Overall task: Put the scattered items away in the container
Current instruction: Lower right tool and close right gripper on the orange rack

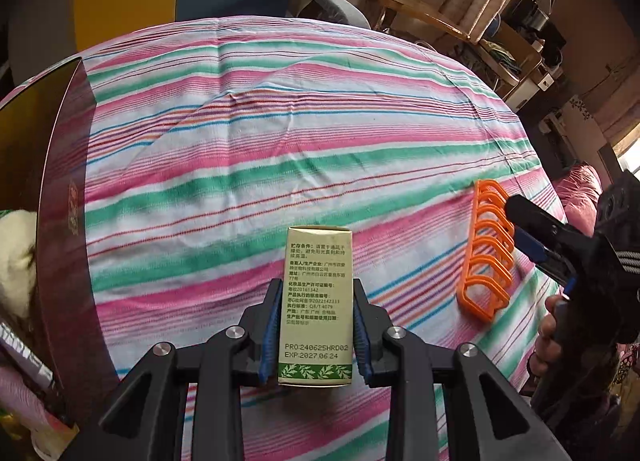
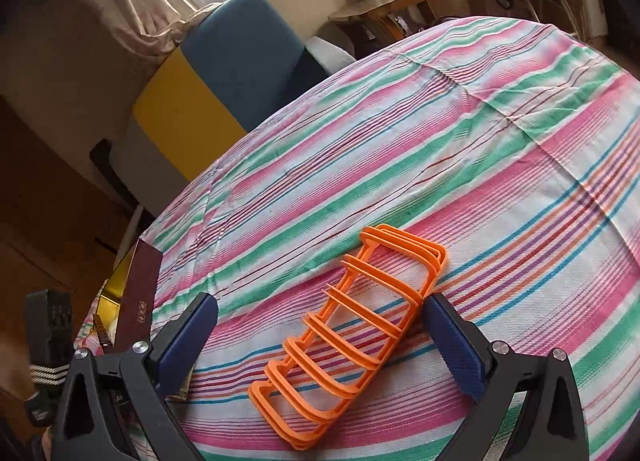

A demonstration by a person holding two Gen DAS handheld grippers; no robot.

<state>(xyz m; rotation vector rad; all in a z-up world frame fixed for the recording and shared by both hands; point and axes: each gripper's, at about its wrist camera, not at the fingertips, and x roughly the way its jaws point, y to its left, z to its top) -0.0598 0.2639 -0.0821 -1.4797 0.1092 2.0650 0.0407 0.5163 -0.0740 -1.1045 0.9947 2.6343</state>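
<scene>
- a striped cloth (image 1: 304, 133) in pink, green, white and blue covers the whole work surface, creased in long folds across its middle.
- a dark red container (image 1: 68, 229) with a gold inner wall stands at the left edge of the cloth in the left wrist view; a white soft item and other things lie inside it, too hidden to identify. in the right wrist view the same container (image 2: 138, 301) shows far to the left.
- behind the surface stand a blue and yellow chair back (image 2: 224, 73), a wooden side table (image 1: 404, 1) bearing a cluster of small cups, and pale curtains.
- an orange plastic rack (image 2: 348, 337), a ladder of curved loops, lies flat on the cloth on the right side, well apart from the container.
- the right gripper (image 2: 316, 337) is spread wide with its blue pads on either side of the rack; the right pad sits just beside the rack's edge, the left pad clear of it. whether any pad touches cannot be told. a hand (image 1: 546, 337) holds its handle.
- the left gripper (image 1: 314, 325) is clamped on a small pale green carton (image 1: 318, 301) printed with chinese text and an expiry date, held upright above the cloth, to the right of the container.
</scene>
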